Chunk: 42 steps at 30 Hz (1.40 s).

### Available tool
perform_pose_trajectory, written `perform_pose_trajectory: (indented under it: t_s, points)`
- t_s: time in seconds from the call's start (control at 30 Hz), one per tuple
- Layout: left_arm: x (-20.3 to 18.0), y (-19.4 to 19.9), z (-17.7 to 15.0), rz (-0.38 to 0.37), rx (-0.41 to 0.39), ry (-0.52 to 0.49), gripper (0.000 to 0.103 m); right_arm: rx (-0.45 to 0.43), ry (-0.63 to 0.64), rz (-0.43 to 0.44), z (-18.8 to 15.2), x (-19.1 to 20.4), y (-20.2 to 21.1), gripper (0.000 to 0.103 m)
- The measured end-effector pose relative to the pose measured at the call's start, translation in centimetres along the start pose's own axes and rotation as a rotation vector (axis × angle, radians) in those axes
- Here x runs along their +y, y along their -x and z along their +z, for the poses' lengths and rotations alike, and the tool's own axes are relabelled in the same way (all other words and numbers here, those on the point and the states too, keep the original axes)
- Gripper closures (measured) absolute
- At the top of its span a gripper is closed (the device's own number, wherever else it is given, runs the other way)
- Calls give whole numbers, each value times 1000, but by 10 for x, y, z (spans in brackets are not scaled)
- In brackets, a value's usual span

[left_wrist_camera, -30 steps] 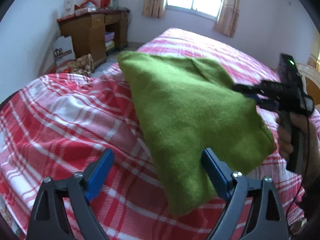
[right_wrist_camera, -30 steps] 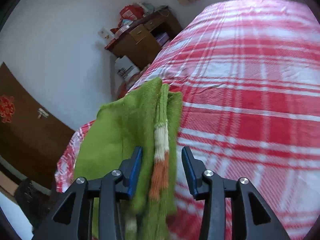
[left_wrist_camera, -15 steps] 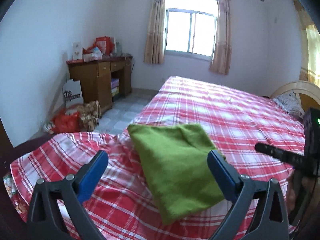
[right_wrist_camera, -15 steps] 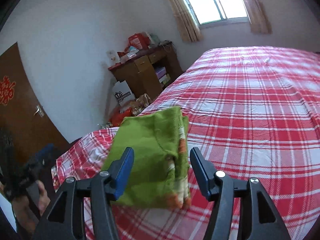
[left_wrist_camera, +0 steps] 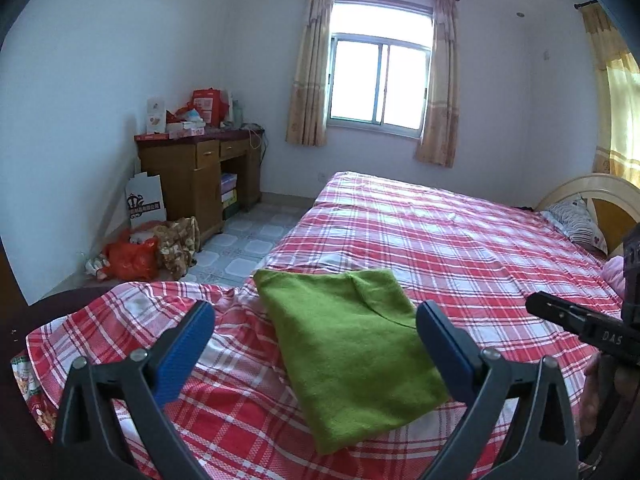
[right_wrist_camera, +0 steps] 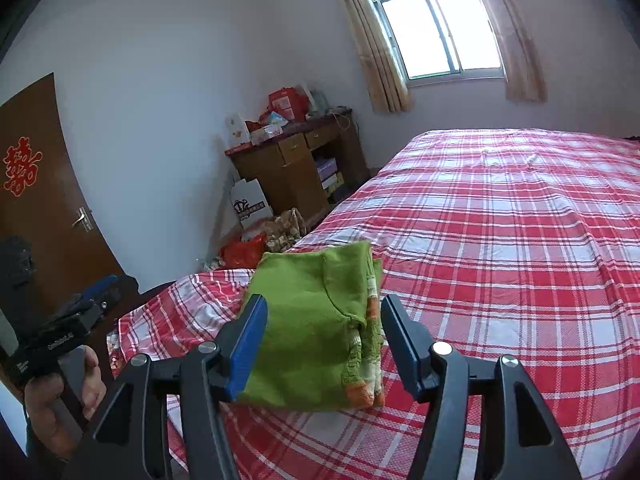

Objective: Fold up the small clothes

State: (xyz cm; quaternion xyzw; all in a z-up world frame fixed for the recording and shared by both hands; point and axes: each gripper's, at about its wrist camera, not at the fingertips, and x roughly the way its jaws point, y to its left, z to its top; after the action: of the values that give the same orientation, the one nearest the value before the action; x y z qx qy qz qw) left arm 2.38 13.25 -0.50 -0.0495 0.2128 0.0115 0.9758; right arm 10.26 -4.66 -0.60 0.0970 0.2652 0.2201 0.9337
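Note:
A green garment (left_wrist_camera: 348, 344) lies folded flat near the corner of the bed (left_wrist_camera: 460, 248) with its red plaid sheet. In the right wrist view the garment (right_wrist_camera: 308, 332) shows orange and white striped cuffs at its right edge. My left gripper (left_wrist_camera: 316, 348) is open and empty, held above and short of the garment. My right gripper (right_wrist_camera: 320, 340) is open and empty, also held back from it. The right gripper's tip (left_wrist_camera: 576, 320) shows at the right of the left wrist view; the left gripper (right_wrist_camera: 64, 336) shows at the left of the right wrist view.
A wooden desk (left_wrist_camera: 200, 176) with boxes stands by the far wall under the window side. Bags and a red sack (left_wrist_camera: 132, 256) lie on the tiled floor. A pillow (left_wrist_camera: 576, 224) and headboard are at the far right. A brown door (right_wrist_camera: 40, 200) is on the left.
Both grippers have pulled back and risen away from the garment. The right gripper, which held the garment's edge between its fingers, has let go and opened wider. The garment now lies alone.

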Motion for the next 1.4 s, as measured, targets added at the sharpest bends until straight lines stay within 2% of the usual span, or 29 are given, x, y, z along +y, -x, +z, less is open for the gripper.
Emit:
perform_pose_trajectory:
  t_s: [1.4]
  points:
    - [-5,-4,-8,16,17,-17,0,-14,-39,5,-8,-5,8,42]
